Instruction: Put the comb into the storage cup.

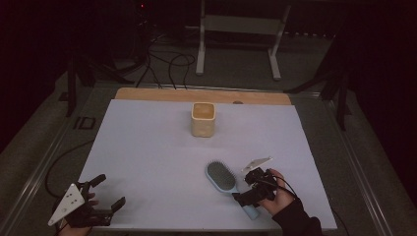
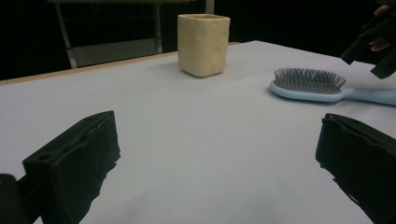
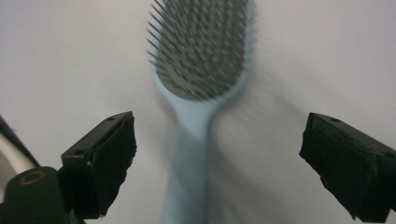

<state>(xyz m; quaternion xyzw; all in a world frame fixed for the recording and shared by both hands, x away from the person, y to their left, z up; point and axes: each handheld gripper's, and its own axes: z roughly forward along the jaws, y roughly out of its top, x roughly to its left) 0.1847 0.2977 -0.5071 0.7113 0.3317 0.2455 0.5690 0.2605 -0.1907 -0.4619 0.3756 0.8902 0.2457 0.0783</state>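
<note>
Hairbrush (image 1: 222,177) lies bristles-up at lower centre-right of the high view, not yet lifted. Right gripper (image 3: 217,158) hangs over its light-blue handle with jaws spread wide either side, nothing clamped, so the grasp is probably still to come. Left gripper (image 1: 103,192), also wide open and empty, waits at lower left. Yellow cup (image 1: 203,119) stands upper centre, well apart, with bare white table (image 1: 147,147) between.

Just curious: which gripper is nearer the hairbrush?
Right. The right gripper hangs open over the hairbrush handle; the left gripper sits open far across the table.
</note>
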